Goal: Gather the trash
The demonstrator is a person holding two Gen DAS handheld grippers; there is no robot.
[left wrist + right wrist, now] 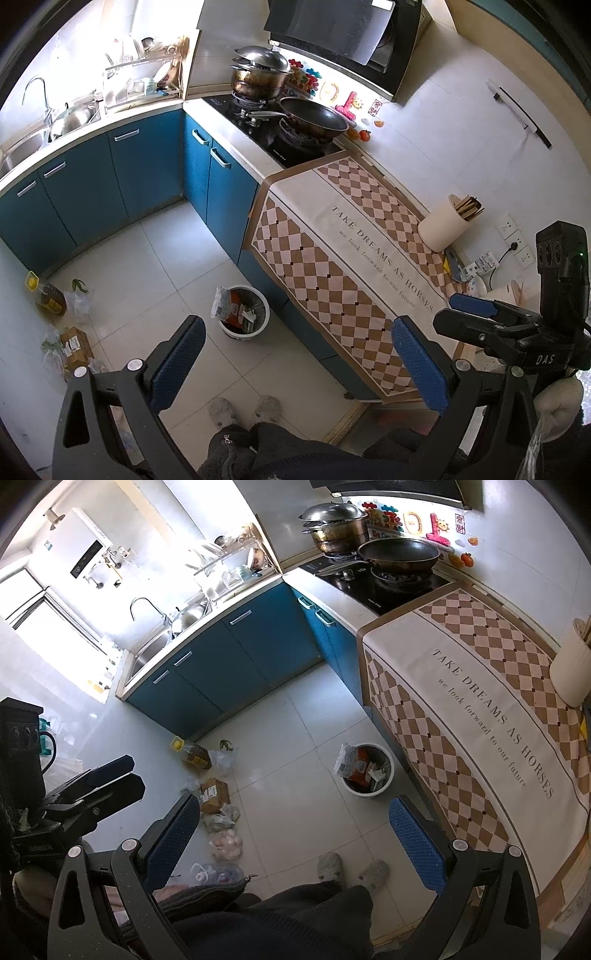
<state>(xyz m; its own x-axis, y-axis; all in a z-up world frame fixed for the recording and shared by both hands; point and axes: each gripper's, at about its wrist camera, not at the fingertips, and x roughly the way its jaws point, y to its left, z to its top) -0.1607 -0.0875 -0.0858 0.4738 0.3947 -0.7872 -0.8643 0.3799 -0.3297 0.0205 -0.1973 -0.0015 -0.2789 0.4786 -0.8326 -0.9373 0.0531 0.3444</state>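
Against the floor's left wall lie an oil bottle (192,755), a carton (214,794) and several plastic bags (225,843); whether these are trash cannot be told. The left gripper (299,363) and right gripper (295,836) both hang high over the floor, jaws released and holding nothing. The bin (367,770) stands on the floor just beside the bench (332,236) front, nearly full of wrappers, with one white packet (345,760) hanging over its left rim. Best to lower slowly, pinch that packet by its edge and push it inside without tipping the bin.

Full white trash bin (244,311) on floor
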